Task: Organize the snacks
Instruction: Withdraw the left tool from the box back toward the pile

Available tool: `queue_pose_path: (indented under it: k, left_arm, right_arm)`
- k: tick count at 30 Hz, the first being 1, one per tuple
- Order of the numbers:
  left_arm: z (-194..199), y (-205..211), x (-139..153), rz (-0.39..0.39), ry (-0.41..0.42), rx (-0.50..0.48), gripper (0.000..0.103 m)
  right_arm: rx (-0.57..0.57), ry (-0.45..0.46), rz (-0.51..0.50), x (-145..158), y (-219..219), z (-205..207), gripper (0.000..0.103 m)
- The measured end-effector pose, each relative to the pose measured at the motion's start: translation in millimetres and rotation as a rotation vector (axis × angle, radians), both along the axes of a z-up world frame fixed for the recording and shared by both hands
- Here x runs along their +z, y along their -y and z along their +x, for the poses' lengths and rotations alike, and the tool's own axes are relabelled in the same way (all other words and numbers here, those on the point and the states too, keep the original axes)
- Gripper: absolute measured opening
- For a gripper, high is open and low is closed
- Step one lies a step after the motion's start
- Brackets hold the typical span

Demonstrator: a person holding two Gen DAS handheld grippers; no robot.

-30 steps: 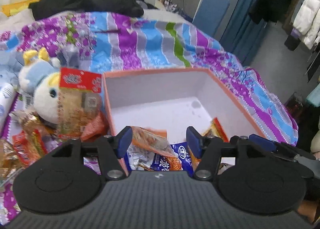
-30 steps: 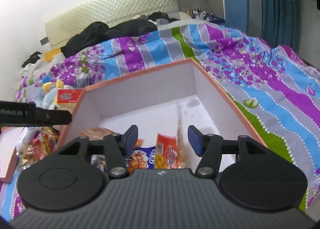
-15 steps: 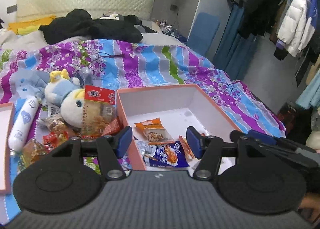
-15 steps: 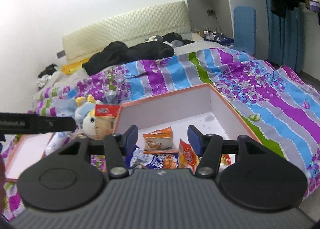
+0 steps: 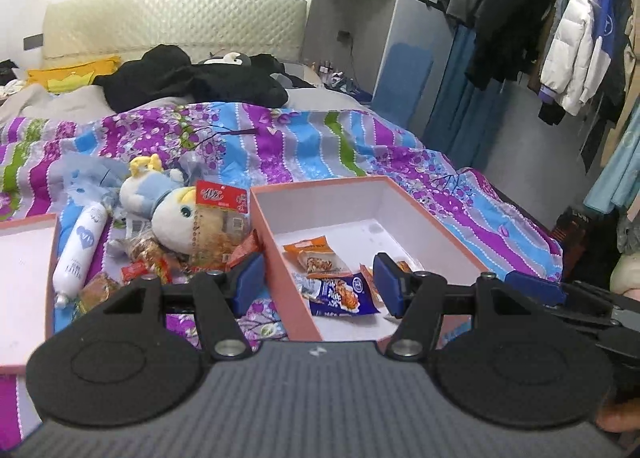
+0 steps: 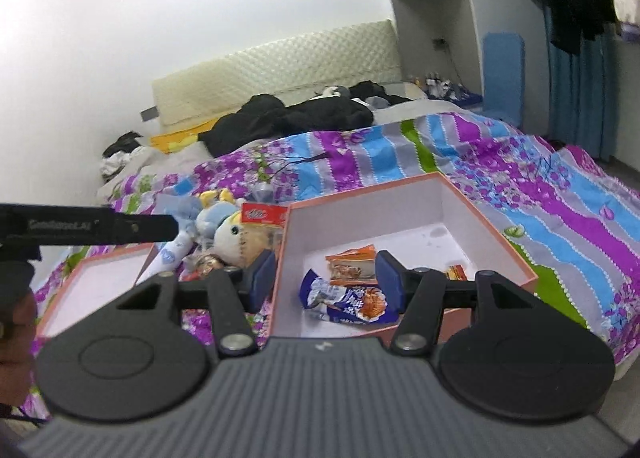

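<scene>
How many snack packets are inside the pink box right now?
3 visible in the pink box: an orange packet mid-floor, a blue packet nearer the grippers, and a small red-orange packet to the right, partly hidden behind a finger; more may be hidden.

So the open pink cardboard box with the white inside [image 5: 276, 254] sits on the bed with an orange snack packet [image 5: 316, 256] and a blue-and-white snack packet [image 5: 340, 294] lying flat in its near end, while a loose heap of red and orange snack bags [image 5: 180, 254] sprawls just left of it.
</scene>
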State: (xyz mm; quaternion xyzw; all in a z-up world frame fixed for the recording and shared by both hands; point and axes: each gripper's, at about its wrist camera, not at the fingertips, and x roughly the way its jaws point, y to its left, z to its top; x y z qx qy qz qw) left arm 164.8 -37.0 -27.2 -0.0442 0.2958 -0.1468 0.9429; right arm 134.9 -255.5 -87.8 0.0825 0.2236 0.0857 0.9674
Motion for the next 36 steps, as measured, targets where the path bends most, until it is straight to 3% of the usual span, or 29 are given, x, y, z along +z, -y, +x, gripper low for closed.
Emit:
queue_pose_path:
  k: [15,21,30,32,36]
  left_arm:
    - [-67.7,-42.2,-20.6,-0.008,-0.040,0.103,0.066]
    - [-90.4,-61.5,-36.2,-0.053,-0.073,0.122,0.066]
    - [-100.1,-82.4,-64.0,-0.074,-0.116,0.168,0.066]
    - [-97.4,-88.9,-68.3,-0.075,-0.124,0.185,0.066]
    - [-86.3,-99.8,-74.8,-0.070,-0.138,0.216,0.066]
  right_arm:
    - [0.077,-0.030,0.019,-13.8,-39.7,-36.0,0.058]
    - [0.111,-0.037,-0.012,-20.5,-52.2,-47.3,0.058]
    - [0.170,-0.054,-0.045,-33.2,-71.5,-53.0,0.058]
    - [0.181,-0.060,-0.049,-36.2,-77.5,-51.5,0.069]
    - [0.225,-0.060,-0.066,-42.0,-87.6,-44.2,0.072]
